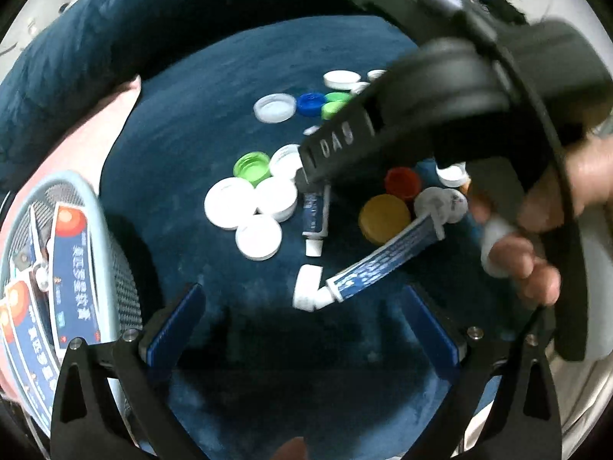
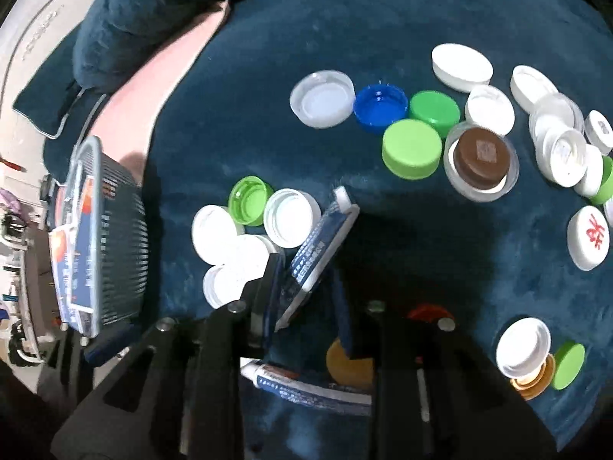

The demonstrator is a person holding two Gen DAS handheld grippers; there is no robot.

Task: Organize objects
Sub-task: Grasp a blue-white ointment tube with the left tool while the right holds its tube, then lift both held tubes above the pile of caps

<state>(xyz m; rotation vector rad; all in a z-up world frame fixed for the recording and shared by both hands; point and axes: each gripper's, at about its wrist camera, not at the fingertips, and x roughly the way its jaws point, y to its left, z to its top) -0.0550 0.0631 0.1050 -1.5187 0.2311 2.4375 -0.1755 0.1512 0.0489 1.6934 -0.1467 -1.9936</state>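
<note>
In the right wrist view my right gripper [image 2: 306,278] is shut on the crimped end of a small blue-and-white tube [image 2: 323,235], held just above the dark blue cloth [image 2: 383,19]. The left wrist view shows that tube [image 1: 316,214] hanging cap-down from the right gripper [image 1: 310,182]. A second tube [image 1: 379,260] lies on the cloth ahead of my left gripper [image 1: 304,329], which is open with nothing between its blue pads [image 1: 176,329]. The same lying tube [image 2: 306,387] shows under the right gripper. A grey slatted basket [image 1: 115,268] at the left holds several tubes.
Several bottle caps are scattered over the cloth: white caps [image 1: 245,211], a green one [image 1: 251,166], a yellow one [image 1: 385,216], a red one [image 1: 402,182]. More caps [image 2: 412,147] lie at the far right. A pink cloth [image 2: 168,76] lies behind the basket [image 2: 111,237].
</note>
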